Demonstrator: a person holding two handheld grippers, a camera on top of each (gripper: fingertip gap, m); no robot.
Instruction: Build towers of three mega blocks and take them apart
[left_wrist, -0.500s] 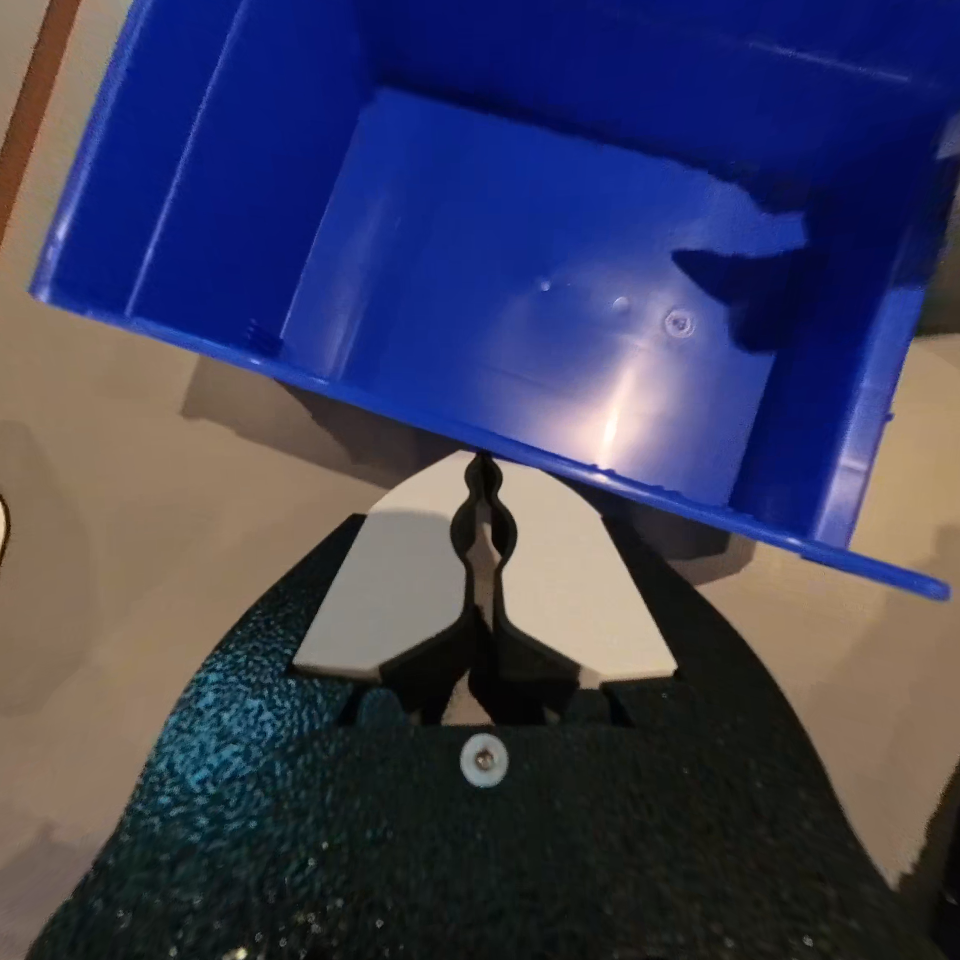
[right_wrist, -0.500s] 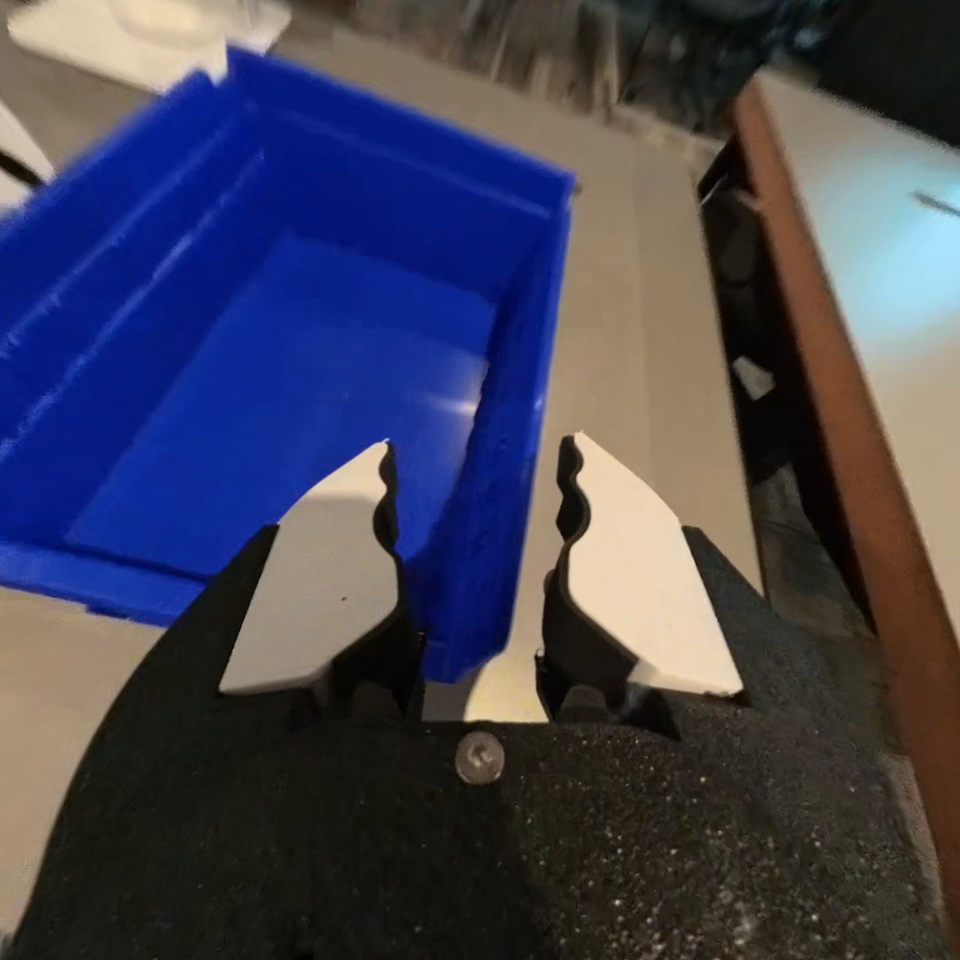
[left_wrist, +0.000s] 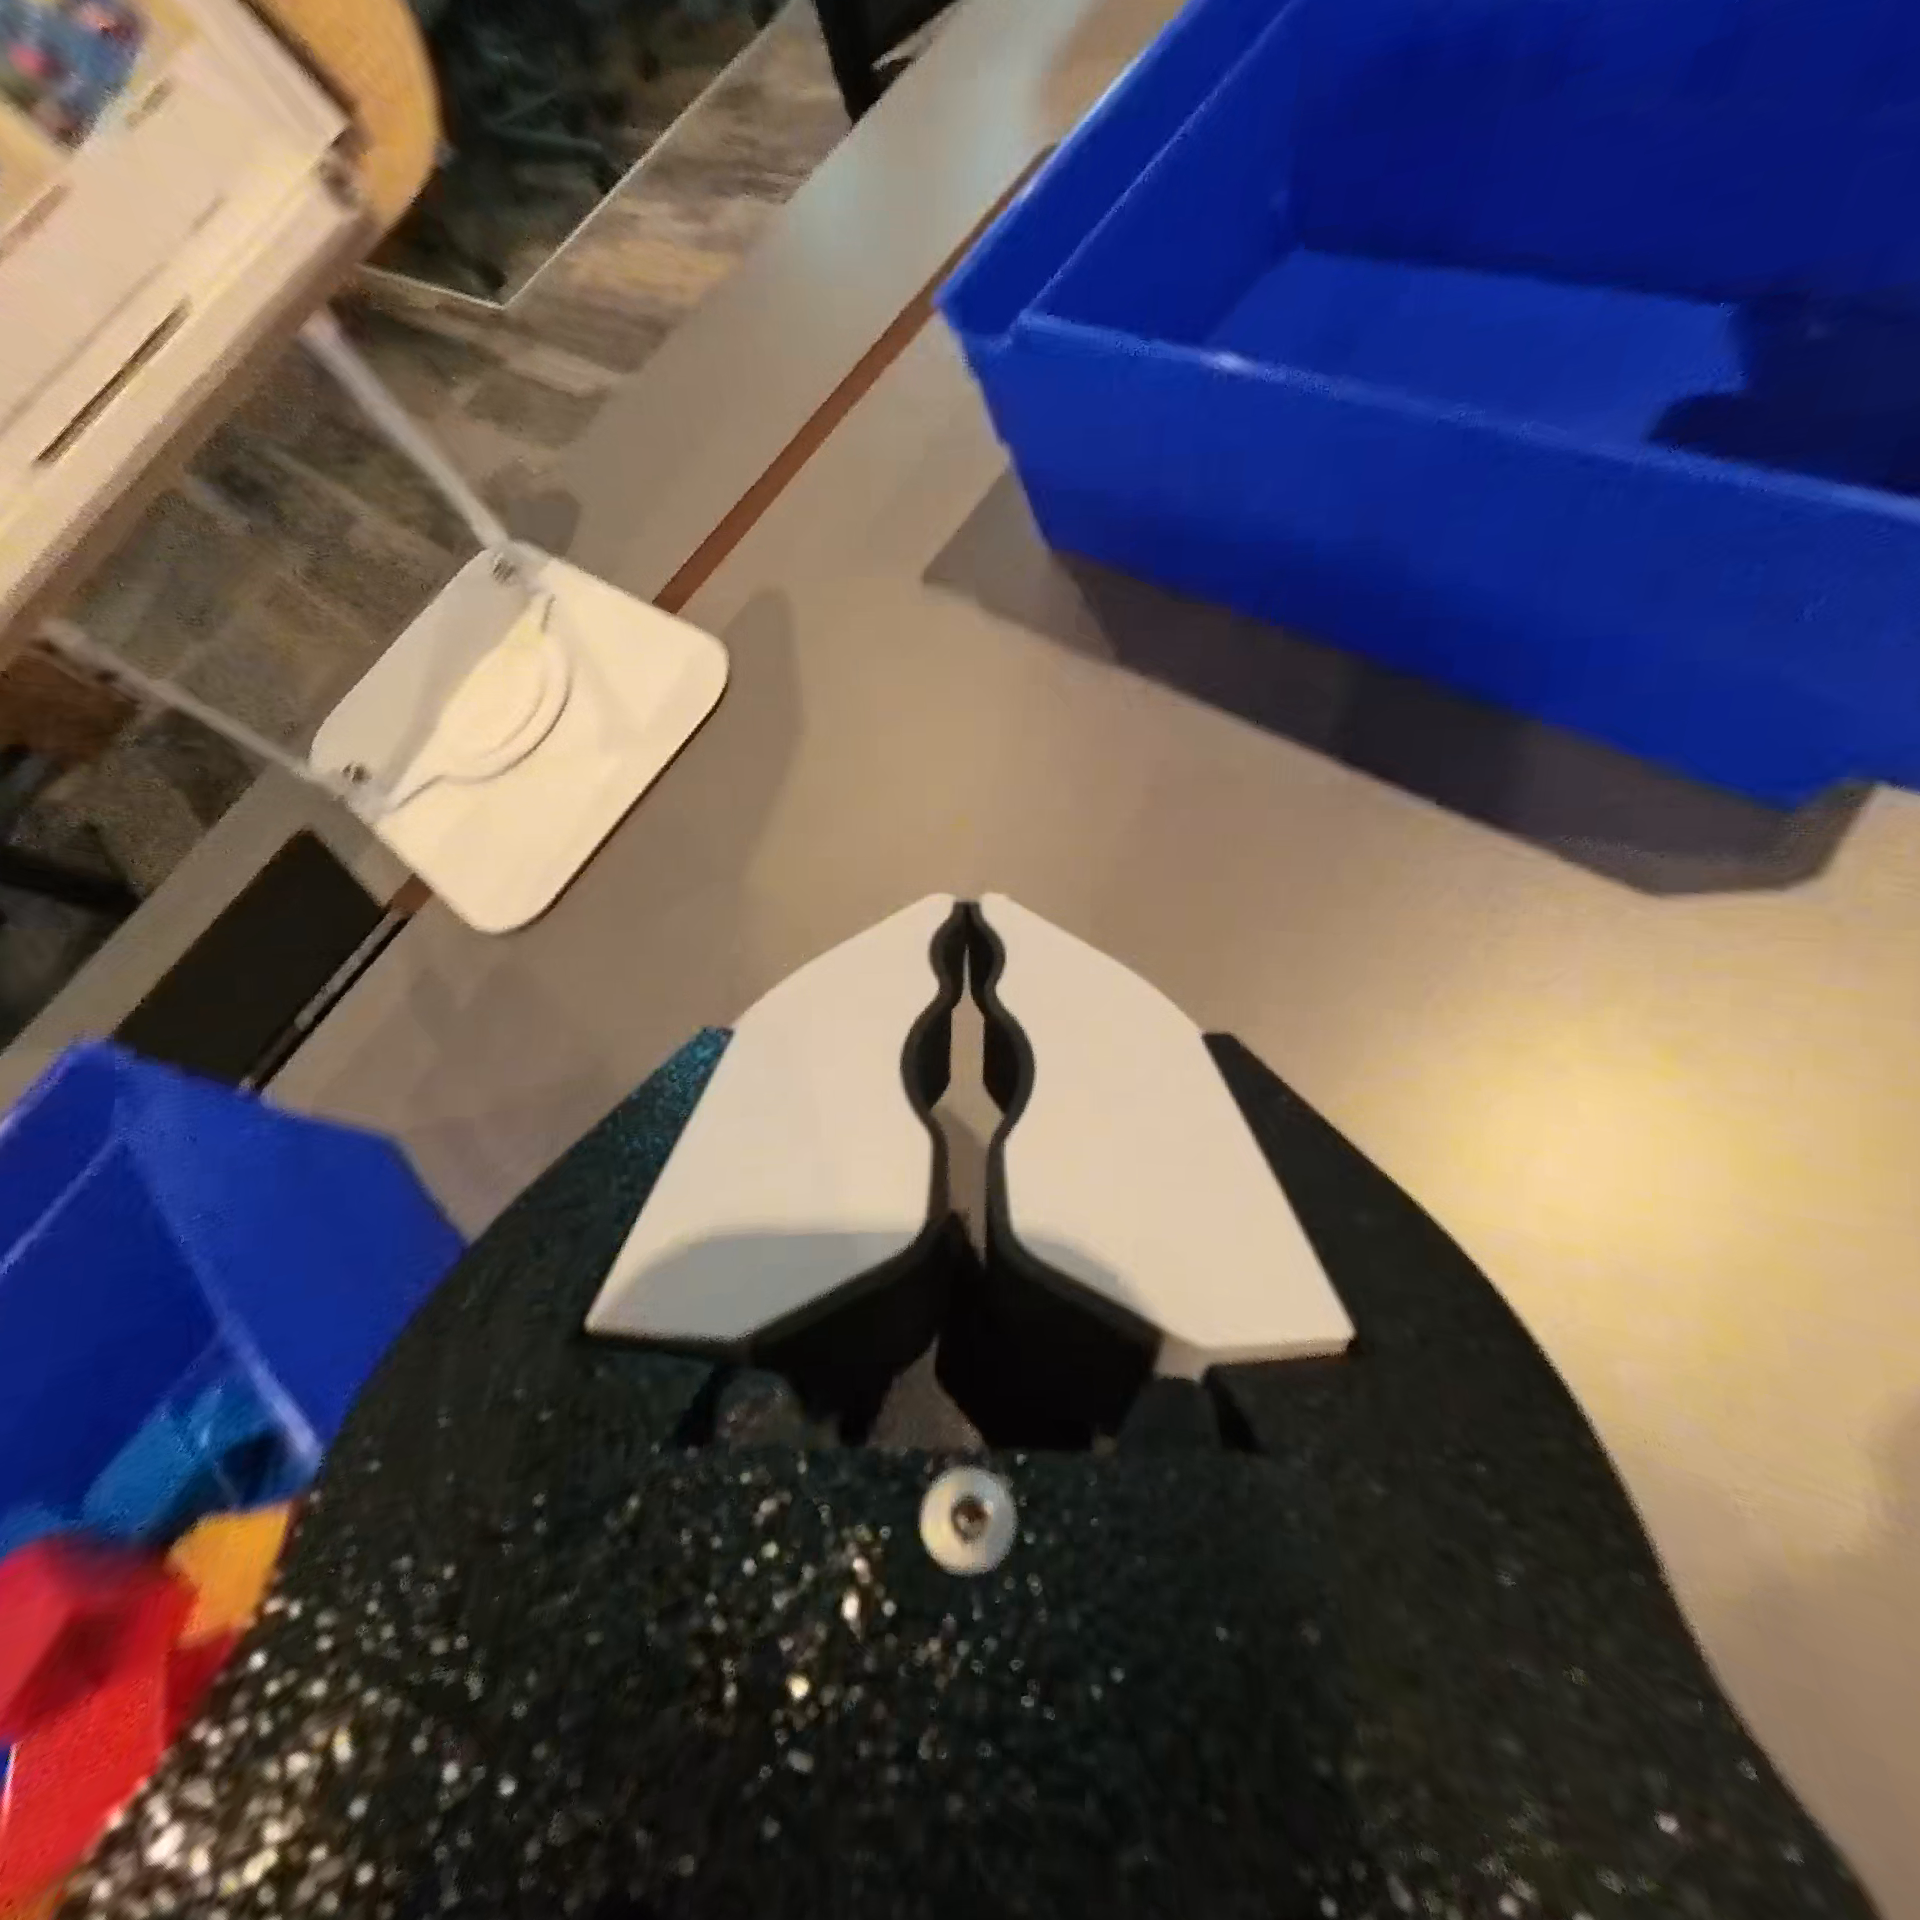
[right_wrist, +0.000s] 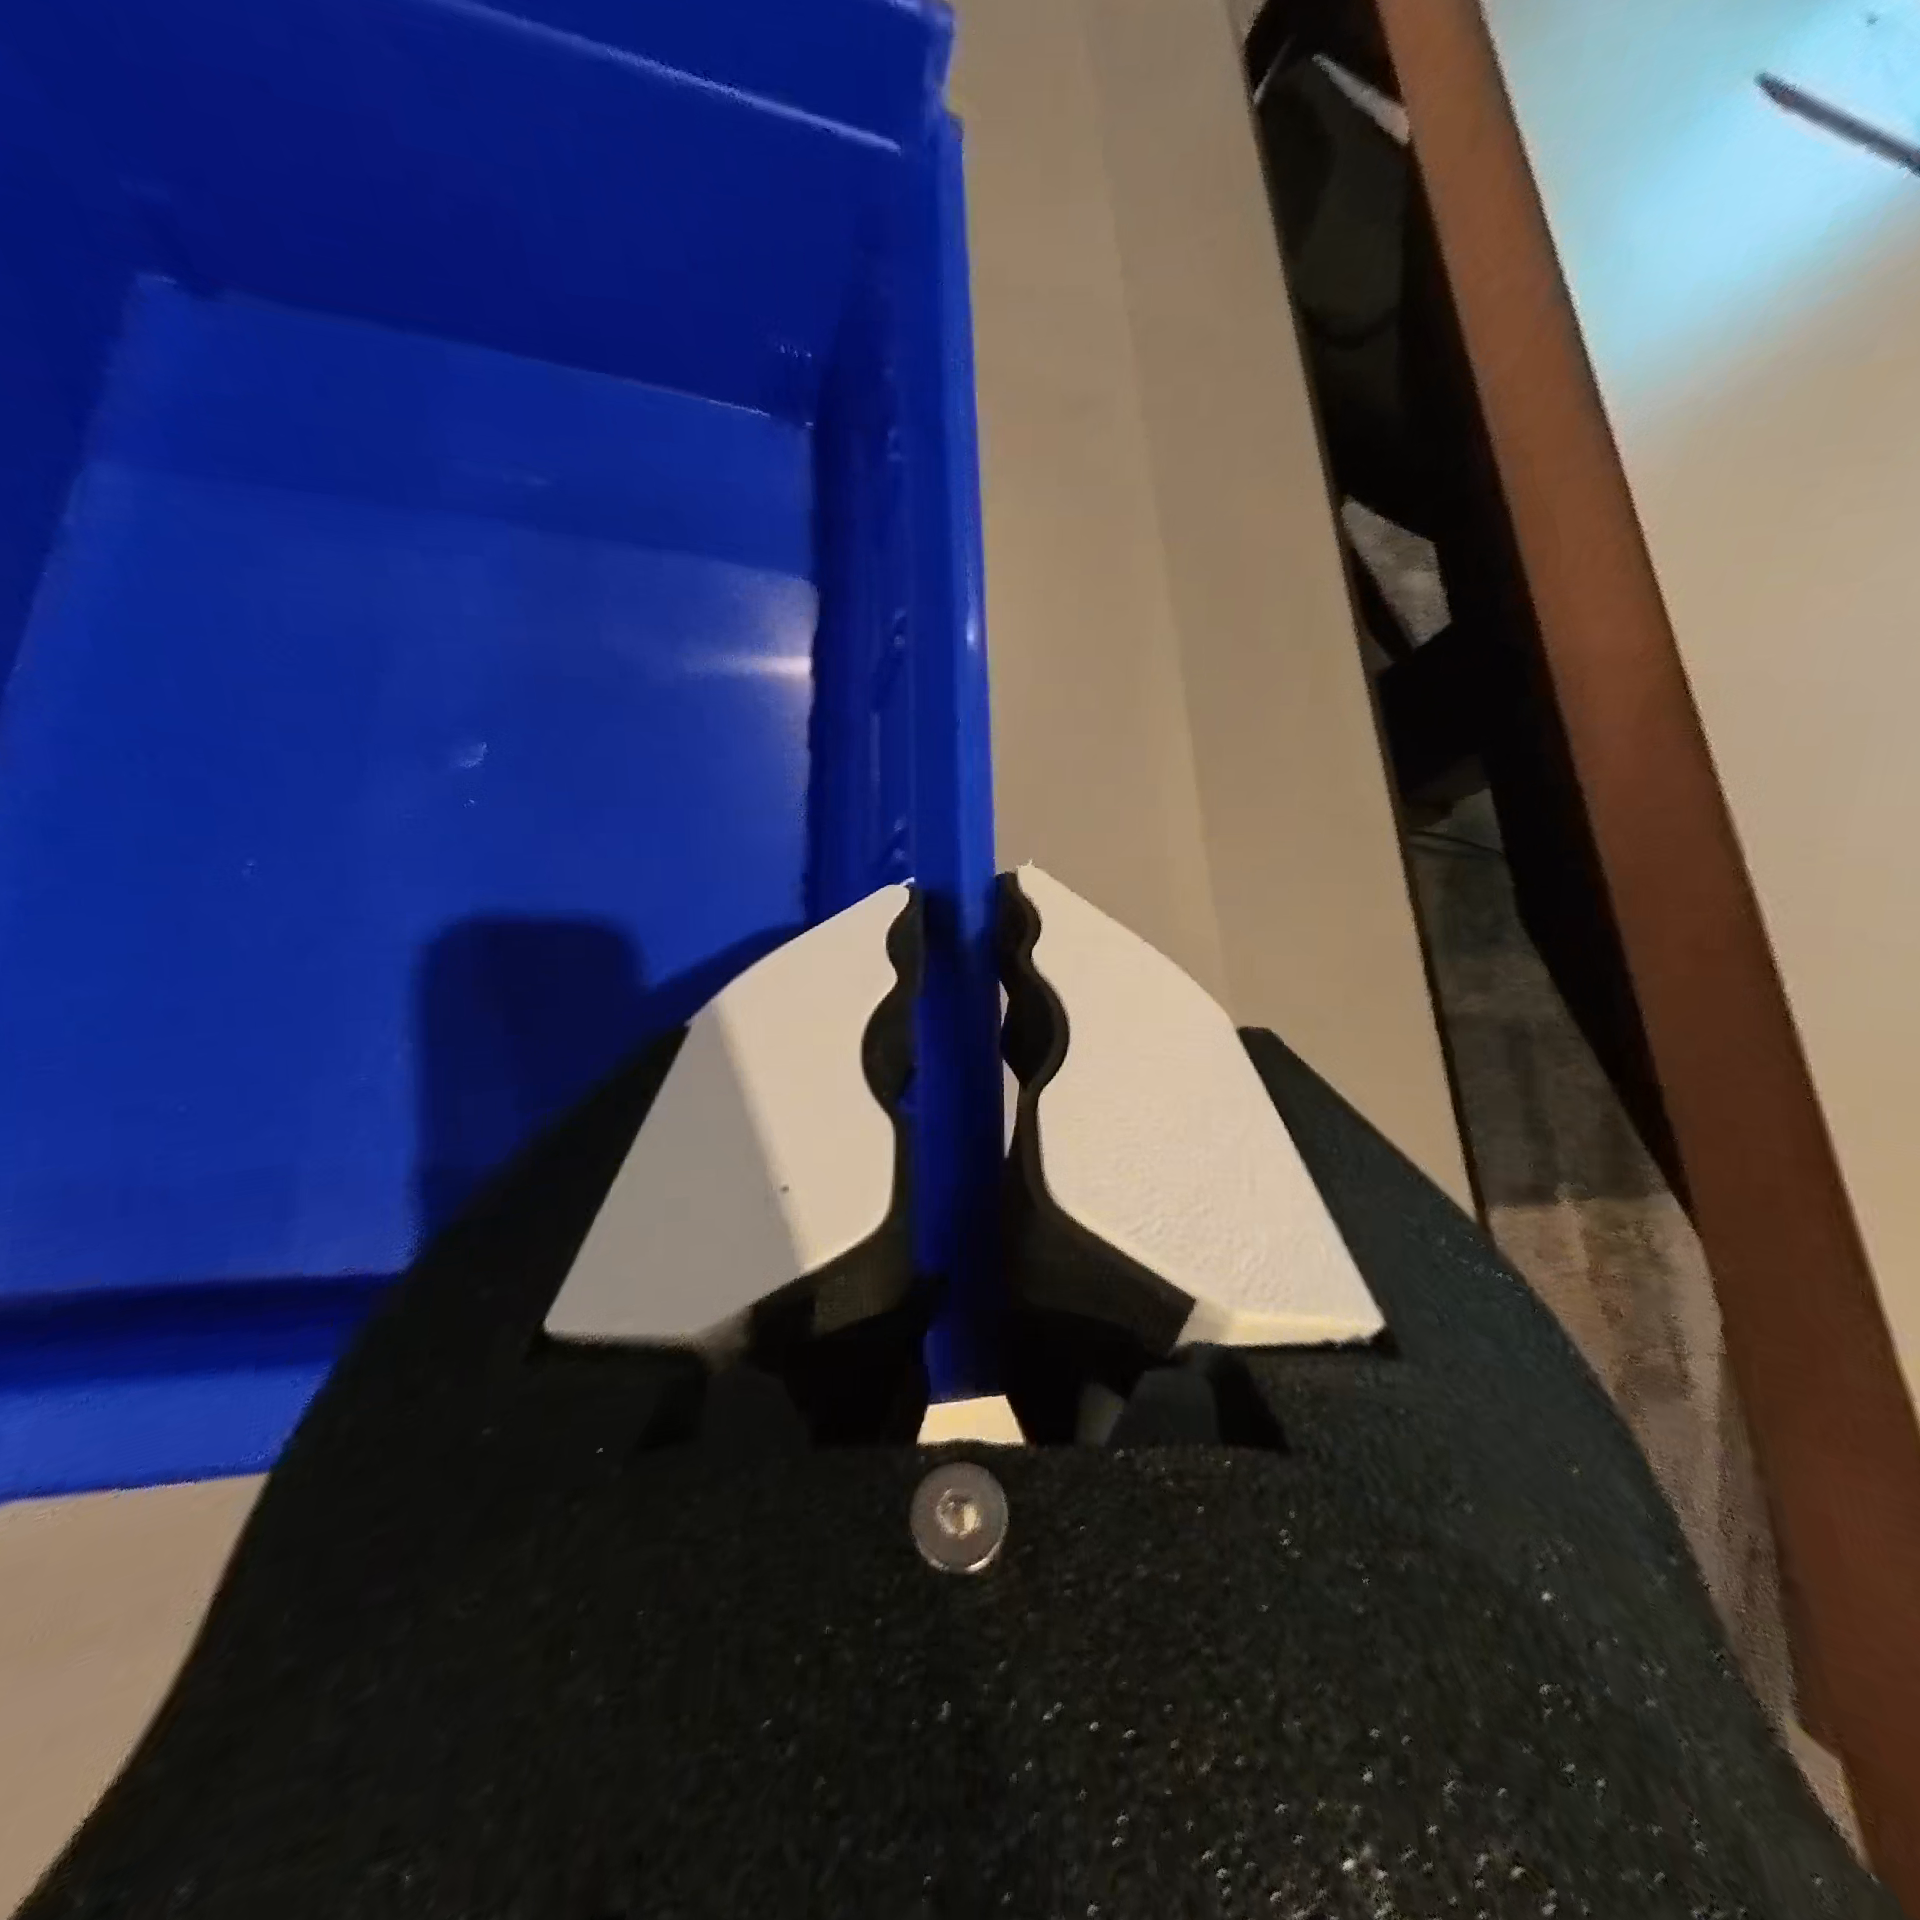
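Observation:
My right gripper (right_wrist: 958, 894) is shut on the right side wall of a large blue bin (right_wrist: 416, 675), which shows no blocks inside. The same bin shows at the upper right of the left wrist view (left_wrist: 1455, 499), apart from my left gripper (left_wrist: 966, 909). My left gripper is shut and empty above the bare table. A second, smaller blue bin (left_wrist: 156, 1247) sits at the lower left of the left wrist view, with red, orange and blue mega blocks (left_wrist: 94, 1683) in it, partly hidden by the gripper body.
A white flat plate on a thin white stand (left_wrist: 520, 727) rests on the table's left edge. The table's brown edge (right_wrist: 1621, 727) runs along the right, with a dark gap and floor beyond it. Beige table surface (left_wrist: 1455, 1091) lies between the bins. Across from one pair of fingers to the other is roughly 40 cm.
My right gripper has closed on the big bin's right wall. My left gripper has pulled back and to the left from the bin's rim, so the small bin with blocks has come into view.

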